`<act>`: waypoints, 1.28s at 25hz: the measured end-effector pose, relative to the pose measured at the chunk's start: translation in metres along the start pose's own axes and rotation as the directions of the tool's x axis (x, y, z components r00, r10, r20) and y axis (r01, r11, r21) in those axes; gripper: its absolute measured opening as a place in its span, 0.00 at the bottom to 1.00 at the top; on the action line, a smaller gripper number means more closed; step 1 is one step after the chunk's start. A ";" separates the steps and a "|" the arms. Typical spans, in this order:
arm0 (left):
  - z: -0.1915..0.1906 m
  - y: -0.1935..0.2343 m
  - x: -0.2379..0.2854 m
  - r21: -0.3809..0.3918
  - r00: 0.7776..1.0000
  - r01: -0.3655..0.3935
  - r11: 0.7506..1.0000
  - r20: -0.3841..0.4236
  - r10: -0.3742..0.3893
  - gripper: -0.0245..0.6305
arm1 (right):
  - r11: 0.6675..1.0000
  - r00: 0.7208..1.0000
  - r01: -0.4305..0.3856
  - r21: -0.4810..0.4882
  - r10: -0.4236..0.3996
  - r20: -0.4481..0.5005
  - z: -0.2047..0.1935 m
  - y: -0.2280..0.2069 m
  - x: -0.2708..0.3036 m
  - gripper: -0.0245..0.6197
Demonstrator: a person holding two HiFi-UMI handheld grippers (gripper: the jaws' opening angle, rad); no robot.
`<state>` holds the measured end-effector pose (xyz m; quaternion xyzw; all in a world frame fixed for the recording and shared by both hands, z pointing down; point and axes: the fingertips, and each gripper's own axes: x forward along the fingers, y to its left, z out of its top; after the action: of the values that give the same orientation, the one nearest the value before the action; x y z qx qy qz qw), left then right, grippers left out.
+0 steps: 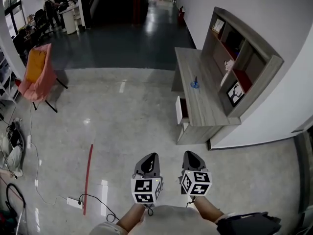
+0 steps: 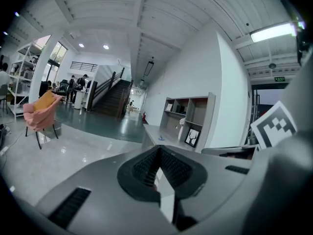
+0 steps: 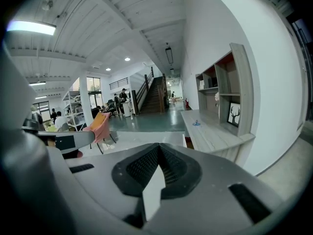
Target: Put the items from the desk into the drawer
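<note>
1. A wide hall with a glossy grey floor (image 1: 122, 121) fills the head view. A white wall (image 1: 293, 33) runs down the right side, and people stand by a staircase in the upper left.
2. A wooden desk (image 1: 200, 102) stands against that wall in the upper right of the frame, with a shelf unit (image 1: 244, 58) on its back edge. A framed deer picture (image 1: 235, 93) sits in the nearest compartment.
3. A pink chair (image 1: 38, 72) stands well apart at the left edge.
4. The left gripper (image 1: 150, 156) and right gripper (image 1: 190, 153) are held side by side at the bottom centre, over bare floor and well short of the desk.
5. In its own view the left gripper (image 2: 157, 148) has its jaws pressed together with nothing between them. The right gripper (image 3: 158, 146) shows the same, tips meeting and empty.
6. The drawer (image 1: 181, 110) juts partly open from the desk's left face, above and right of the jaws.
7. A small blue item (image 1: 194, 84) lies on the desk top, beyond the drawer and far from both grippers. In the right gripper view it shows above and right of the jaw tips (image 3: 196, 123).
</note>
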<state>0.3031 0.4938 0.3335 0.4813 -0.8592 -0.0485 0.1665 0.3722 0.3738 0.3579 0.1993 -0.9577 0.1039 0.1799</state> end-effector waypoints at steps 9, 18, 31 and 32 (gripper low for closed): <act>0.039 0.070 0.063 0.009 0.999 0.033 0.999 0.004 -0.033 0.03 | 1.000 1.000 0.025 0.007 -0.025 0.010 0.038 0.030 0.087 0.04; 0.061 0.112 0.114 0.034 0.994 0.110 0.993 -0.007 -0.109 0.03 | 0.996 0.997 0.073 0.047 -0.075 0.037 0.060 0.046 0.145 0.04; 0.055 0.128 0.161 0.037 0.984 0.167 0.985 -0.063 -0.164 0.03 | 0.980 0.984 0.176 0.091 -0.174 -0.021 0.049 0.016 0.179 0.04; 0.057 0.130 0.164 0.040 0.984 0.168 0.985 -0.063 -0.166 0.03 | 0.980 0.984 0.177 0.094 -0.176 -0.021 0.049 0.015 0.183 0.04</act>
<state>0.1000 0.4200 0.3513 0.5566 -0.8114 -0.0285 0.1762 0.1944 0.3111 0.3816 0.2911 -0.9290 0.1345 0.1845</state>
